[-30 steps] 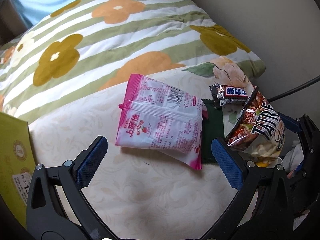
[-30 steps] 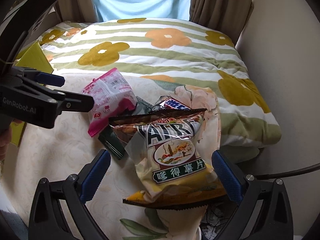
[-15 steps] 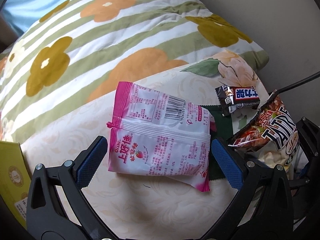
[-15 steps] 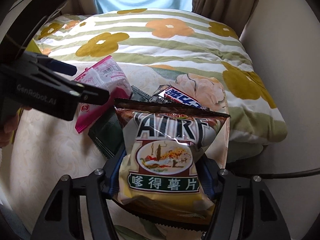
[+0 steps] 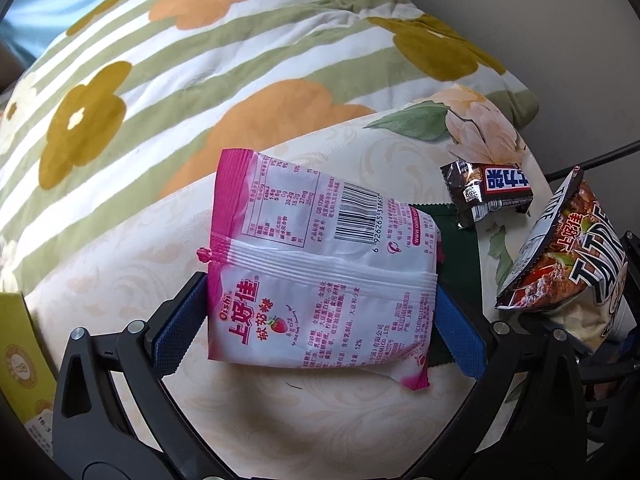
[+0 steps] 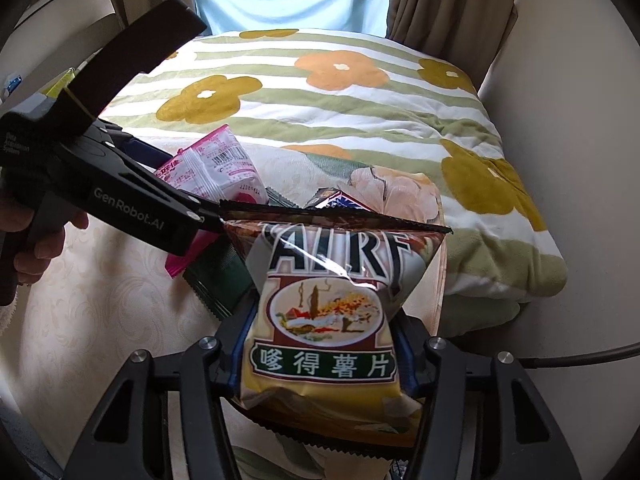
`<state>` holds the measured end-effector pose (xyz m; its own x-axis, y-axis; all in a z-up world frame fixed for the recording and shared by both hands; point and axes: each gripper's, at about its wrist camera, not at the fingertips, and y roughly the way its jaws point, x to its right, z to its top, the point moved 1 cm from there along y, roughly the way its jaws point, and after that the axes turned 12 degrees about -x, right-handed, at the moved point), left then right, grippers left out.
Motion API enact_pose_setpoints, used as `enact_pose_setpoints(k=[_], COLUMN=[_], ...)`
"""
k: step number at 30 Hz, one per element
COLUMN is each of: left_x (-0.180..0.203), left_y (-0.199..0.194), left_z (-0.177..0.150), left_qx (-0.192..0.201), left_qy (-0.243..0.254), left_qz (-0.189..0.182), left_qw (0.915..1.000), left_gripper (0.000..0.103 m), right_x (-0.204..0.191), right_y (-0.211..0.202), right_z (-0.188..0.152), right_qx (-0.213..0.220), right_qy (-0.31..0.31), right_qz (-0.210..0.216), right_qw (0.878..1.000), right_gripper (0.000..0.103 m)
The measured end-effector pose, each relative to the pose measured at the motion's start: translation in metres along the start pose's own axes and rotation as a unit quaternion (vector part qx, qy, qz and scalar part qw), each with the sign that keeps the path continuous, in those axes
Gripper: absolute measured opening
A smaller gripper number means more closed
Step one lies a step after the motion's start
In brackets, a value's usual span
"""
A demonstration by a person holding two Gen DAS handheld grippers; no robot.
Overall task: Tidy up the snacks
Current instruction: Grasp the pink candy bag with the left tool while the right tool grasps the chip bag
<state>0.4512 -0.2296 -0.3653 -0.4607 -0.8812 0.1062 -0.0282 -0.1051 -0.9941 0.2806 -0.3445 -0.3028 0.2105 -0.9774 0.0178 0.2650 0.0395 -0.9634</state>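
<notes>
A pink strawberry candy bag (image 5: pixel 320 272) lies flat on the cream sheet (image 5: pixel 120 260). My left gripper (image 5: pixel 320 320) is low over it, open, its blue pads (image 5: pixel 180 320) flanking the bag's two sides. The right gripper (image 6: pixel 320 340) has the brown and yellow chip bag (image 6: pixel 324 320) between its pads. Its jaws are closing and squeeze the bag's sides. The chip bag (image 5: pixel 580 272) stands tilted at the right in the left wrist view. A chocolate bar (image 5: pixel 492 192) and a dark green packet (image 5: pixel 460 248) lie between the two bags.
A striped floral quilt (image 6: pixel 320 92) is bunched up behind the snacks. A yellow-green box (image 5: pixel 20 352) sits at the far left edge. A black cable (image 6: pixel 580 356) runs along the pale wall on the right. A hand (image 6: pixel 36 248) holds the left gripper's handle.
The right gripper's jaws came together on the chip bag, which now stands up between them. The left gripper sank toward the pink bag, which now sits between its pads.
</notes>
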Motion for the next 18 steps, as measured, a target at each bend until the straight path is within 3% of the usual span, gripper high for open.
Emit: enact_pose_setpoints(k=[4,6,7,10,12,18], left_x=[0.000,0.002,0.002,0.000,0.000,-0.001], left_y=[-0.002,-0.004,-0.005,-0.009,-0.014,-0.024], left_z=[-0.004,-0.006,-0.006,-0.006,-0.007,-0.017], left_qx=[0.012,0.018,0.017,0.012,0.016,0.022], left_qy=[0.005,0.010,0.015,0.010,0.006,-0.010], left_qz=[0.003,0.019,0.024,0.011,-0.002,-0.003], left_qw=[0.9999,0.9996,0.9995,0.9998,0.9999,0.9997], left_gripper=[0.099,0.084,0.081,0.069,0.053,0.049], right_x=[0.000,-0.001,-0.001,0.000,0.000,0.001], right_y=[0.000,0.000,0.000,-0.001,-0.002,-0.016], right_z=[0.001,0.002,0.002,0.002,0.002,-0.002], right_qx=[0.000,0.002,0.001,0.004,0.007,0.020], right_qy=[0.003,0.003,0.004,0.007,0.012,0.019], right_qz=[0.002,0.001,0.002,0.006,0.008,0.007], right_qw=[1.000,1.000,1.000,1.000,1.000,1.000], right_gripper=[0.053,0.053,0.053,0.053,0.053,0.053])
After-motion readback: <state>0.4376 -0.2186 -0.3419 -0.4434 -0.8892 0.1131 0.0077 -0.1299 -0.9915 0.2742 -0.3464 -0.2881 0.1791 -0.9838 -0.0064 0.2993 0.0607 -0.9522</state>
